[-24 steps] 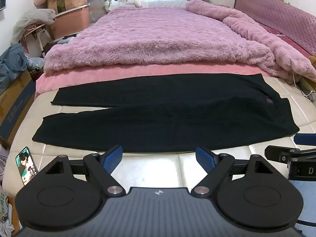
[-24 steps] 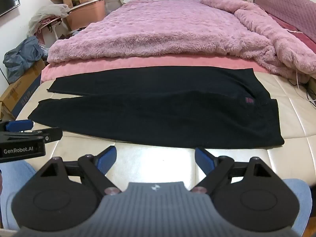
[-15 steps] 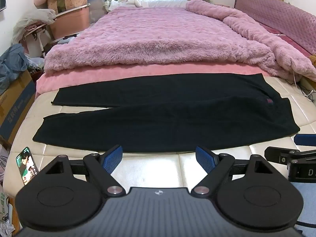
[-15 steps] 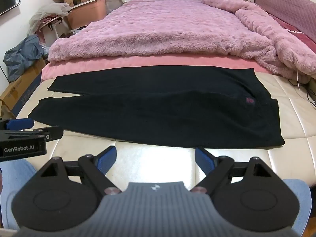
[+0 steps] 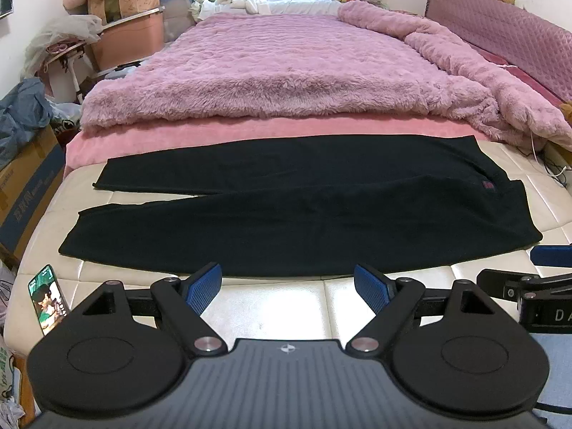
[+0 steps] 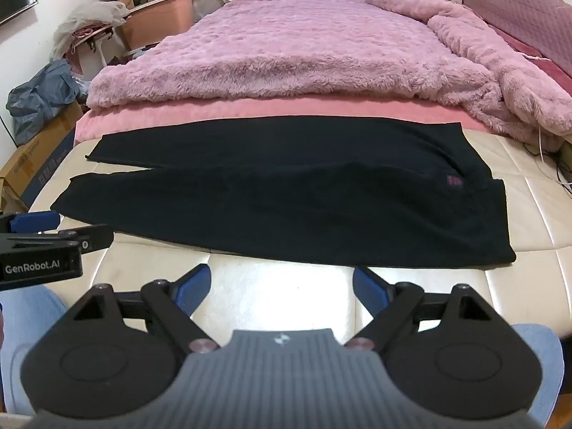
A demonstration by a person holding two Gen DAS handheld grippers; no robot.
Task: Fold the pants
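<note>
Black pants (image 5: 304, 211) lie flat across the cream mattress (image 5: 271, 307), waistband to the right, the two legs spread apart toward the left. They also show in the right wrist view (image 6: 293, 200), with a small red label (image 6: 453, 181) near the waistband. My left gripper (image 5: 287, 282) is open and empty, hovering just short of the pants' near edge. My right gripper (image 6: 280, 284) is open and empty, also just short of that edge. Each gripper shows at the side of the other's view.
A fluffy pink blanket (image 5: 286, 75) covers the bed behind the pants. A phone (image 5: 48, 298) lies on the mattress's near left corner. Cardboard boxes (image 5: 25, 182) and clutter stand at the left. Cables (image 5: 552, 175) lie at the right edge.
</note>
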